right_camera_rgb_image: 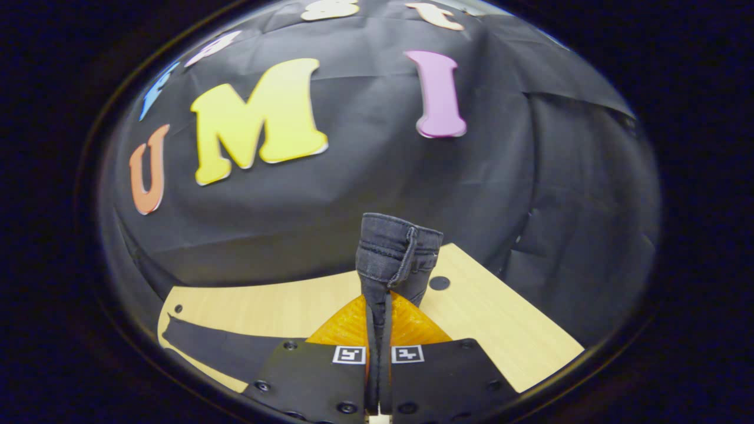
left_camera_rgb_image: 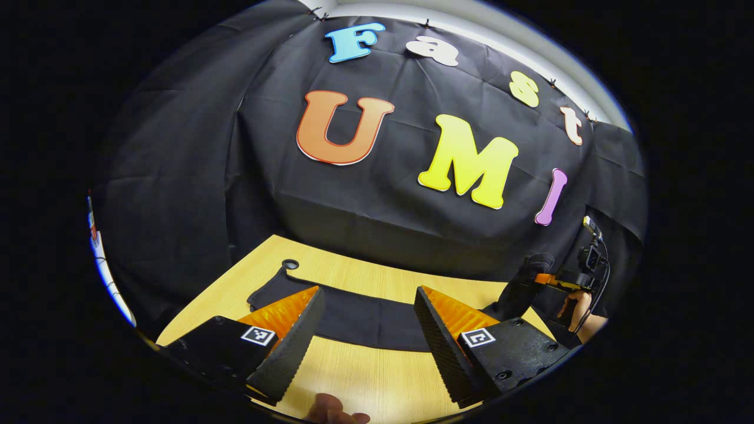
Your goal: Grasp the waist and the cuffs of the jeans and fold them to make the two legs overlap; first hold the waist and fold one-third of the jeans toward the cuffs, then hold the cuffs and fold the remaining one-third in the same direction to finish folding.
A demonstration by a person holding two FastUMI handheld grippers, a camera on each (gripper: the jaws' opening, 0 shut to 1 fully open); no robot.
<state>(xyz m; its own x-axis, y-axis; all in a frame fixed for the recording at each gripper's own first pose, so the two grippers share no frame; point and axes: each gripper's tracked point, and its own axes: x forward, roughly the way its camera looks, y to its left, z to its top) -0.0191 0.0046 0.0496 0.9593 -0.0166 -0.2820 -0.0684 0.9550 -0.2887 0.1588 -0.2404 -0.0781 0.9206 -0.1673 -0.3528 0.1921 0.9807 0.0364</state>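
Right gripper view: right gripper (right_camera_rgb_image: 377, 353) clamped on jeans (right_camera_rgb_image: 394, 253) waist, lifted | left gripper (left_camera_rgb_image: 368, 330) jaws apart above table (left_camera_rgb_image: 365, 377) | risk: thin pinch, denim slips mid-fold

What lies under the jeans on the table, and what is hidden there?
The jeans lie flat on the wooden table, legs stretched across it. The right gripper lifts the waist. Whatever the fabric covers cannot be seen.
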